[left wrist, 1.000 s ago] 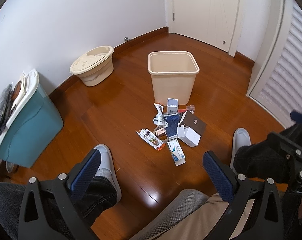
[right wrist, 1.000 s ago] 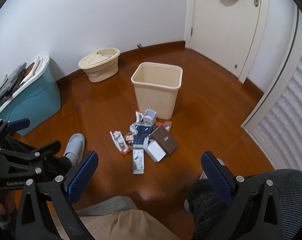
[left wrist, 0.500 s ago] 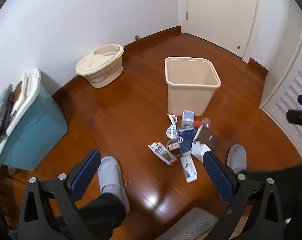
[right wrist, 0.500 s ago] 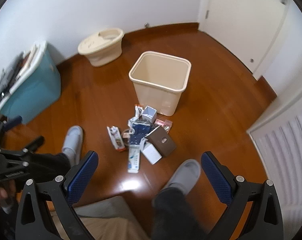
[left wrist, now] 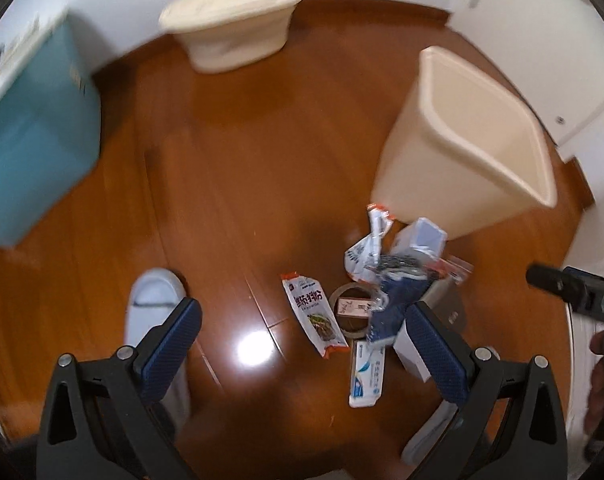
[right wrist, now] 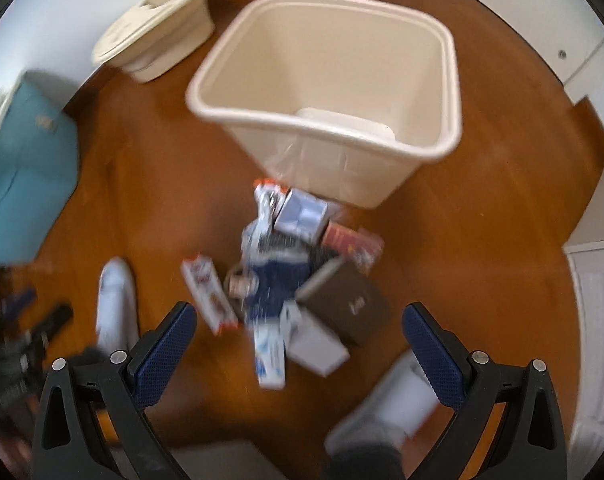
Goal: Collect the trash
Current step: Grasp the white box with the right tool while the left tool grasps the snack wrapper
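Lying flat: snack packet (left wrist: pixel 314 314) (Chinese print, unreadable).

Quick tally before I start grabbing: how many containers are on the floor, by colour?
Cream containers: 2, the square plastic waste bin and the oval lidded tub.
Teal containers: 1, the lidded storage box.
Total: 3.

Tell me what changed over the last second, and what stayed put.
Both grippers, the left gripper and the right gripper, moved forward and down toward the pile of wrappers and small boxes on the wooden floor. Nothing was gripped. Both stay open and empty; the pile and the beige plastic waste bin kept their places.
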{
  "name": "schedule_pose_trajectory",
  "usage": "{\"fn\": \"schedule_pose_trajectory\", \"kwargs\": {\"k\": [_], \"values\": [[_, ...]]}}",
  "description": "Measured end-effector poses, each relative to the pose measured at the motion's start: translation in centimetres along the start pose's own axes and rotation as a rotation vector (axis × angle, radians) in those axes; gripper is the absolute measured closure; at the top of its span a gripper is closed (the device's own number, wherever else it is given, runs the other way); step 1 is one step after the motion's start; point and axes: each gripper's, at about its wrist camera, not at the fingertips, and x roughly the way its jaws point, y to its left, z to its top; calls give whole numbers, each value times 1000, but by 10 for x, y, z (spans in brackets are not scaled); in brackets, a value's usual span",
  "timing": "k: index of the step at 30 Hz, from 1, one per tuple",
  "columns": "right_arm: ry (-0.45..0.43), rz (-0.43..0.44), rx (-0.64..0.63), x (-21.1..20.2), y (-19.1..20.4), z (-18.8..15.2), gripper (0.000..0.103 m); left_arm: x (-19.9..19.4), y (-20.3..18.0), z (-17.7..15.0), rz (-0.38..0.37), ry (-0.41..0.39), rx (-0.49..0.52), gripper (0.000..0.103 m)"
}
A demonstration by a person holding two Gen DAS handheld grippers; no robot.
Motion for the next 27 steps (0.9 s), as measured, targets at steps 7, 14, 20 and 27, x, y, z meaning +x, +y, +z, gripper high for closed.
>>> {"fn": "schedule_pose_trajectory", "kwargs": {"k": [7,14,20,27], "values": [[-135,-97,125,95,1,38,0,73,12,-5,-9,67,-105,0],[-155,-176,185,161,-5,35,0,118,7,-11,27,78,-53,0],[-128,-143,164,196,-1,37,0,150,16,-19,38,113,-88,0],[-65,-84,133,237,-6,42,48,185,22,-30,35,174,-174,0]]}}
